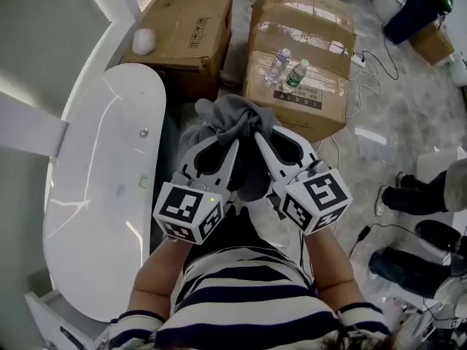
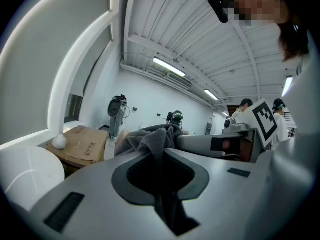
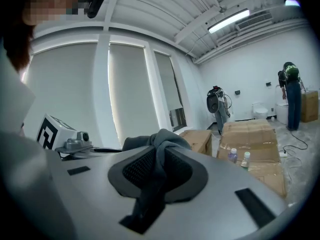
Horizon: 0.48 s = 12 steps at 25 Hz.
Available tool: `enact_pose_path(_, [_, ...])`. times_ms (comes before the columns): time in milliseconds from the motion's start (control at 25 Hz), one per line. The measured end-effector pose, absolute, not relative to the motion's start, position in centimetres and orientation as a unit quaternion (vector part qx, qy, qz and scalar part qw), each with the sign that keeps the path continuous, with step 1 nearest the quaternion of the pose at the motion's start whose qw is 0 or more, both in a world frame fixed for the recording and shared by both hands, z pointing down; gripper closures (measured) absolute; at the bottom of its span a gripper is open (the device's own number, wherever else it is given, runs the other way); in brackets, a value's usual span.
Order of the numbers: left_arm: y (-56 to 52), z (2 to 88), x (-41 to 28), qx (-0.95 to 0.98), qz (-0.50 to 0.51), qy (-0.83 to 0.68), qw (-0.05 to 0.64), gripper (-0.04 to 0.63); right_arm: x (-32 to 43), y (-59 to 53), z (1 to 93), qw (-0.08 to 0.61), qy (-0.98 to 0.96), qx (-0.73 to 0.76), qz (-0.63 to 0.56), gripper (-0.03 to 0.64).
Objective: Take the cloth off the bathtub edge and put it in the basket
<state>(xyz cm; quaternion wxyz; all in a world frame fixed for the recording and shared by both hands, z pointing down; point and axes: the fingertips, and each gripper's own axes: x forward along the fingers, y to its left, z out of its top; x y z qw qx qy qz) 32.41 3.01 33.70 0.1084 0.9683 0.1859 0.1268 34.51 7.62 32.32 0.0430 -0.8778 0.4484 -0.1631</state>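
Together, left tool (image 1: 232, 149) and right tool (image 1: 260, 140) point forward side by side, each clamped on the grey cloth (image 1: 232, 117).

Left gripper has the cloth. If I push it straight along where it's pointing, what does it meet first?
Past the grey cloth clamped in the left gripper, the line runs toward the cardboard box bearing two bottles. That is likely the first contact, but depth is unclear.
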Motion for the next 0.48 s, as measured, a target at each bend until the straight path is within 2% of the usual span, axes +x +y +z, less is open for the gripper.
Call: enact_pose_path(480, [2.6,43.7,37.9,0.929,0.215,0.273,0.130,0.543,39.5,8.3,42.6,0.023,0.359,-0.900,-0.248,0.545])
